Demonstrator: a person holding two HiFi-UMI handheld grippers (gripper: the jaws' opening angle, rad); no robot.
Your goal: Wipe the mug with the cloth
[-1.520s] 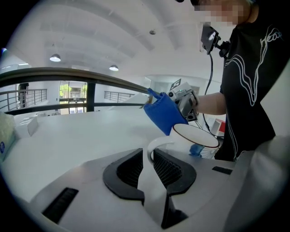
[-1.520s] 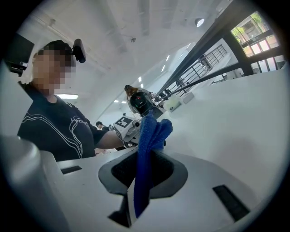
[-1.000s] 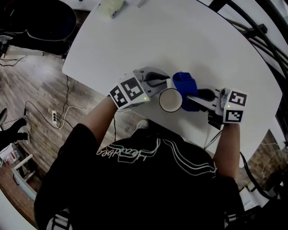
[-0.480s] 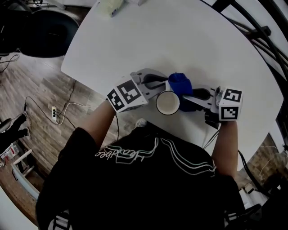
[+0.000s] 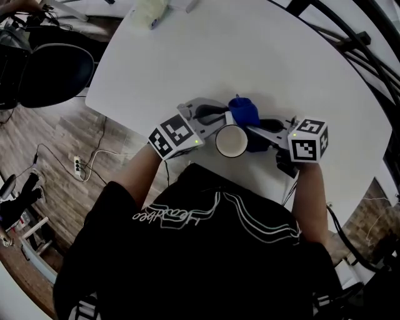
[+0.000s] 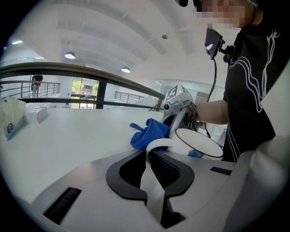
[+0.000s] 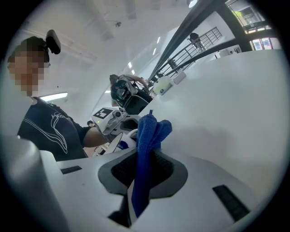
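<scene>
Two hand-held grippers meet over the near edge of the white bench (image 5: 262, 56), directly in front of me.

1. Left hand-held gripper (image 5: 220, 116): my left hand carries it. In its own view the jaws (image 6: 153, 152) are shut on the mug handle, a white band that runs down between the ribbed black pads.
2. Mug (image 5: 231, 141): white, with a dark line round its rim and a pale interior. It sits just inside the bench's near edge with its mouth facing up toward the head camera. From the left gripper view its mouth (image 6: 199, 142) appears as a tilted oval. Whether its base rests on the bench, I cannot tell.
3. Right hand-held gripper (image 5: 259, 130): my right hand carries it. Its jaws (image 7: 142, 158) are clamped on the blue cloth (image 7: 147, 131), which stands up out of the jaws in a bunched fold.
4. Cloth position: the bunched end (image 5: 244, 112) lies against the mug's far right side, between the two hand-held grippers. The left gripper view shows it (image 6: 149, 133) just behind the handle.
5. Other items: a pale wrapped pack (image 5: 150, 11) lies at the bench's far left edge, well apart from the mug.
</scene>
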